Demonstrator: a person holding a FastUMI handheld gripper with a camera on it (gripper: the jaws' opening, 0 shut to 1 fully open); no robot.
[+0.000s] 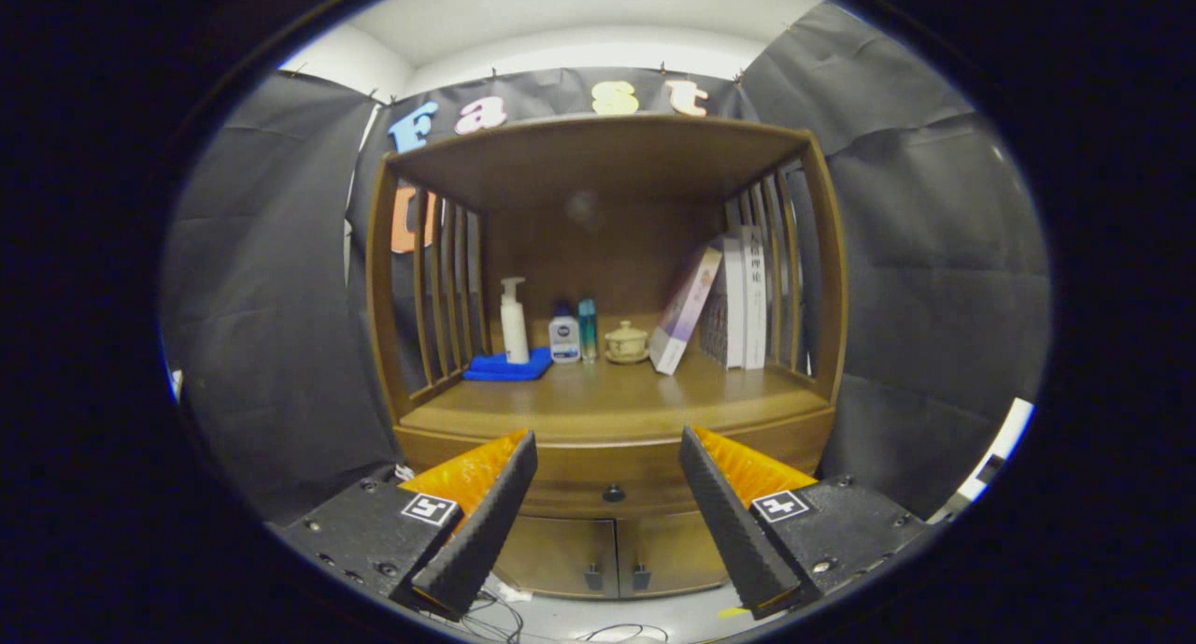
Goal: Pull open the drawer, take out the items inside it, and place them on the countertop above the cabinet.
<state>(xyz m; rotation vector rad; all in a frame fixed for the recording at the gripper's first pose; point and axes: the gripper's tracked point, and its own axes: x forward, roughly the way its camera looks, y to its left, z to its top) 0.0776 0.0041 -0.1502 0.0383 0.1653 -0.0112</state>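
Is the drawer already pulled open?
No, the drawer sits flush in the cabinet, its knob beyond the open gripper.

The closed drawer (612, 494) hides whatever lies inside. The spread tongs (607, 522) cover its ends at 9 and 3 o'clock. Labels on the small bottles (564, 336) are too small to tell.

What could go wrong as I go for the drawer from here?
The hand-held gripper is open, its fingers well apart and nothing between them. The wooden drawer's small dark round knob is tiny against that span, so the fingers may slip off it when pulling. The back of the wooden countertop already holds a white pump bottle, a cream lidded cup and a leaning book, which a careless placement could topple.
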